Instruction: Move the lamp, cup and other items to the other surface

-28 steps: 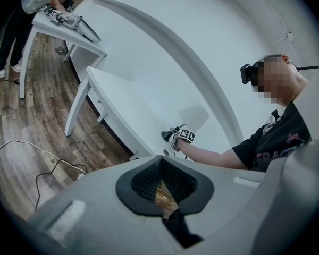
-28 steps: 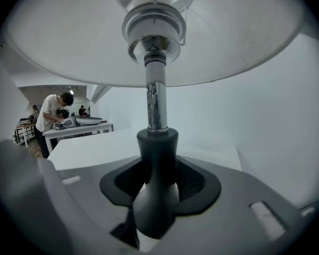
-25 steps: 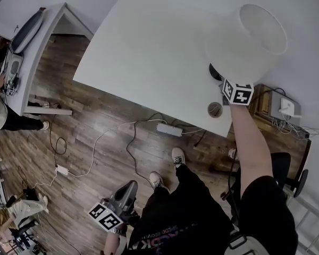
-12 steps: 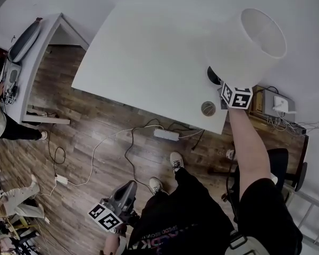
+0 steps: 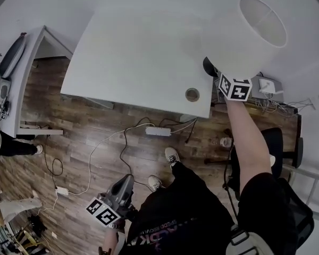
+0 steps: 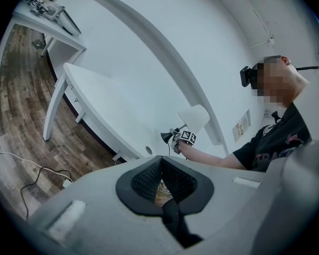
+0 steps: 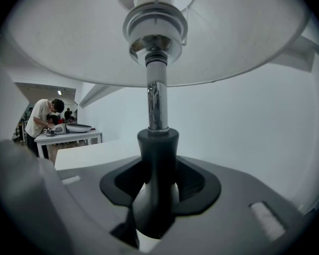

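While our right claw [image 7: 157, 166] is clamped on the dark neck of the lamp [image 7: 156, 102], just below its chrome stem, we should hold the grip firm and bring the stem upright, since the wide white shade [image 5: 248, 33] makes it top-heavy. It hangs somewhat tilted over the right corner of the table [image 5: 138, 52], its base seemingly clear of the top. We should carry it slowly, minding any cord we cannot see. Our left claw [image 6: 160, 166] is closed and empty, low above the floor [image 5: 69, 142].
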A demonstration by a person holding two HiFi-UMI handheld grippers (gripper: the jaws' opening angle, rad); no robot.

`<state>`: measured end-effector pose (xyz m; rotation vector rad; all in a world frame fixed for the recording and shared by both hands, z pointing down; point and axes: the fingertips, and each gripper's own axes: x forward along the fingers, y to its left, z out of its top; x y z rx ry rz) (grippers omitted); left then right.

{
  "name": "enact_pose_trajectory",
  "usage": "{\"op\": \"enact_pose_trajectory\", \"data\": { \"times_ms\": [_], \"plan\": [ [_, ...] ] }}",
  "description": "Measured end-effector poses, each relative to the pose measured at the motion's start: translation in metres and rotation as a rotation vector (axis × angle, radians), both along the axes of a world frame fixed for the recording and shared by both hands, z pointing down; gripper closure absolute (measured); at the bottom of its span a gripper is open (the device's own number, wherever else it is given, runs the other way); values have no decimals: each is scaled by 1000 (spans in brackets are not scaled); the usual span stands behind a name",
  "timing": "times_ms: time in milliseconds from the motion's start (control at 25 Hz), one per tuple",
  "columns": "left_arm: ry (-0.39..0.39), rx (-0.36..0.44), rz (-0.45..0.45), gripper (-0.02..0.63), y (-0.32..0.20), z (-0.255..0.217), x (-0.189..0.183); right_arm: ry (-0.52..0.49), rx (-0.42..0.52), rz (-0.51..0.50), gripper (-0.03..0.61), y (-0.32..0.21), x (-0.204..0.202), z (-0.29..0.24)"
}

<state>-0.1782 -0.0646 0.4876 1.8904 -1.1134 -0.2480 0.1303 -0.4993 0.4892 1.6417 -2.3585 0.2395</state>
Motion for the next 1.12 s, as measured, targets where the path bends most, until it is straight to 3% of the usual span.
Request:
{"op": "enact_pose_trajectory", "data": {
  "times_ms": [1120],
  "plan": [
    [29,153,234,621,60,-30,3,27,88,214,423,178,104,-87]
  ]
}}
